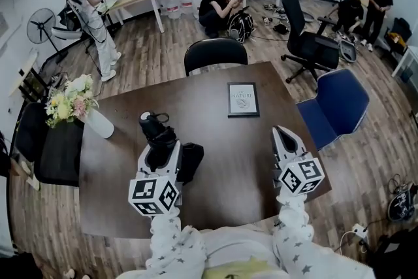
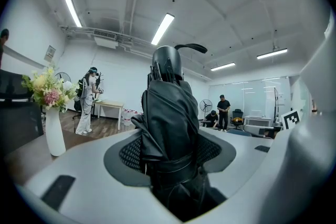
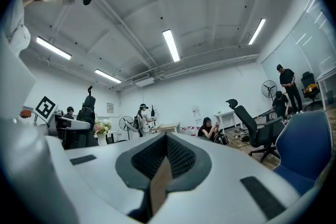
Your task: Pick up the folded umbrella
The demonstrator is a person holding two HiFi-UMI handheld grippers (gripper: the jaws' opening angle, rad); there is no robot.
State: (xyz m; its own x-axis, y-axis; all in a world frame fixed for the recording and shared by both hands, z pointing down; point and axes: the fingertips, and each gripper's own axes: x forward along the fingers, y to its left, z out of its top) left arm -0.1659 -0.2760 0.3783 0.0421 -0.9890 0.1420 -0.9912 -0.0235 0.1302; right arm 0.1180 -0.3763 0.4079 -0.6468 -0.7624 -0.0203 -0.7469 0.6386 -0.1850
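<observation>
My left gripper (image 1: 159, 142) is shut on the black folded umbrella (image 1: 155, 129) above the brown table (image 1: 215, 140). In the left gripper view the umbrella (image 2: 168, 113) stands upright between the meshed pads (image 2: 128, 153). Its strapped bundle fills the gap of the left gripper (image 2: 170, 161), and the cap with its wrist loop rises above. My right gripper (image 1: 283, 134) hovers over the table's right side, apart from the umbrella and holding nothing. The right gripper (image 3: 165, 162) has its jaws together, with only a thin brown sliver between them. In that view the umbrella (image 3: 86, 113) shows far to the left.
A dark framed card (image 1: 243, 99) lies on the table's far middle. A white vase of flowers (image 1: 72, 104) stands at its left edge. A black chair (image 1: 215, 52) stands behind the table and a blue chair (image 1: 336, 108) at its right. Several people are at the back of the room.
</observation>
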